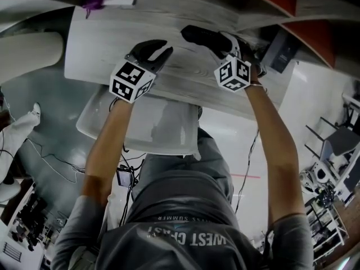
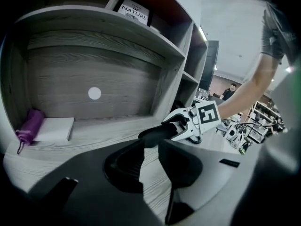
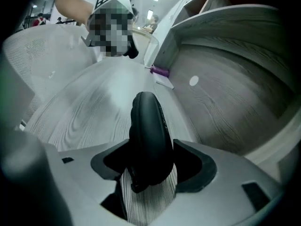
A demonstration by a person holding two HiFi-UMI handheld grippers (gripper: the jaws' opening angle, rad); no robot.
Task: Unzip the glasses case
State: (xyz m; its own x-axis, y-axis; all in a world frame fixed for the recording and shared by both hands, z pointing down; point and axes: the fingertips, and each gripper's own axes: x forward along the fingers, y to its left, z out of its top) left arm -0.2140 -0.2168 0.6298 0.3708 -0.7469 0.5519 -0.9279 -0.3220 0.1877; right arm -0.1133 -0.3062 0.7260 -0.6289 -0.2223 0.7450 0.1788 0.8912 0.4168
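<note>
Case (image 3: 146, 121) looks closed, so the unzipping is apparently all ahead, though its seam is dim. Right tongs (image 3: 151, 147) gape around it, seemingly not pressing; left tongs (image 2: 150, 147) partly spread, empty.

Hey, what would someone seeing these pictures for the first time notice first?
The black glasses case stands edge-up over the wood-grain desk, right between the jaws of the right tongs, which look spread wider than the case and do not seem to press on it. The left tongs hover beside them, open and empty. A purple object lies at the back left of the desk.
</note>
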